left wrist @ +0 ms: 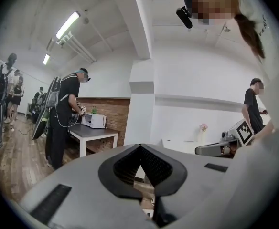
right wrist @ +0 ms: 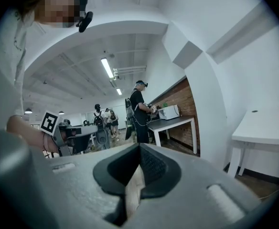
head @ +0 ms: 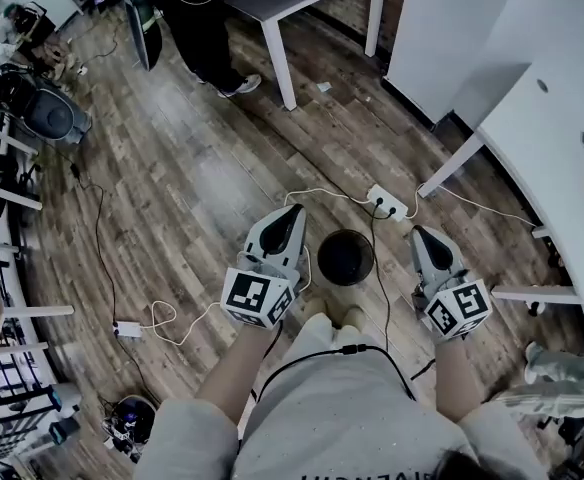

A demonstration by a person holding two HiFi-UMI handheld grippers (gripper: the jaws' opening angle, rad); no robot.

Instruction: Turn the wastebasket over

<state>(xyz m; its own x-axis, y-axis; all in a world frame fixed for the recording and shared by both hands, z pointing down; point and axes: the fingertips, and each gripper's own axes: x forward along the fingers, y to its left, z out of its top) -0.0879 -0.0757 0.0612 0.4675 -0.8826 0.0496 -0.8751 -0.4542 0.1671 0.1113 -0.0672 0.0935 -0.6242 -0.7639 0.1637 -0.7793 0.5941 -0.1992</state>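
Wastebasket (head: pixel 345 256) sits on the wood floor just ahead of the person's shoes (head: pixel 334 317), between the two grippers and below them. It is small, dark and round; from straight above I cannot tell whether mouth or base faces up. It looks like light, thin plastic or mesh, stiff enough to hold its shape but likely to skid on the boards, so pinching the rim from opposite sides seems the surest hold.

Left gripper (head: pixel 292 212) has its jaws fully together with nothing between them. Right gripper (head: pixel 417 232) is also closed and empty. Both would have to open before taking the rim.

A black cable (head: pixel 377 268) runs close by the basket's right side and could snag. Just beyond lies a power strip (head: pixel 387 203) with a white cable (head: pixel 317 192) trailing left. Farther off stand a table leg (head: pixel 277 63) and a bystander (head: pixel 207 38), well apart from the work.
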